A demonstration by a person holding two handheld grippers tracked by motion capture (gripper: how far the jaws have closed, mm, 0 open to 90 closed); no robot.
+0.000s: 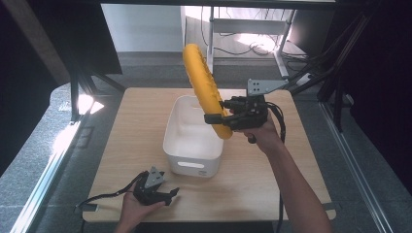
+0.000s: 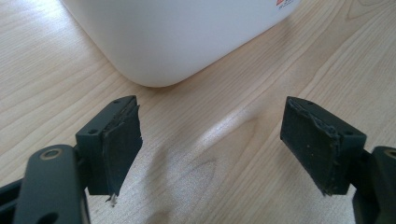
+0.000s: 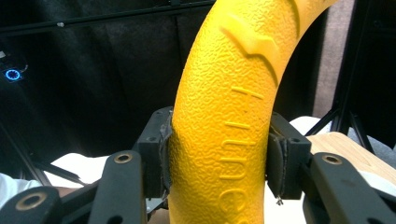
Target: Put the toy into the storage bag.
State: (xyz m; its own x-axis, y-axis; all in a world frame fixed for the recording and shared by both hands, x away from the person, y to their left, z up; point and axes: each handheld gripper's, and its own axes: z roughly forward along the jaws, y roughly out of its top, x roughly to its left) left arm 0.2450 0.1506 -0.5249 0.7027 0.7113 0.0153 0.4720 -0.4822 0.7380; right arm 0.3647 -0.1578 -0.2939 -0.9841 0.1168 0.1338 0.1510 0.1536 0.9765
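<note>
A long yellow textured roller with raised lettering stands tilted in the air over the right side of a white bin. My right gripper is shut on its lower part; in the right gripper view the pads press both sides of the yellow roller. My left gripper rests on the table near the front edge, in front of the bin. Its jaws stand wide apart with only bare wood between the pads, and the white bin lies just beyond.
The wooden table carries the bin at its middle. Black frame posts stand at the back left and back right. A desk with cables lies beyond the far edge. A cable trails left from the left gripper.
</note>
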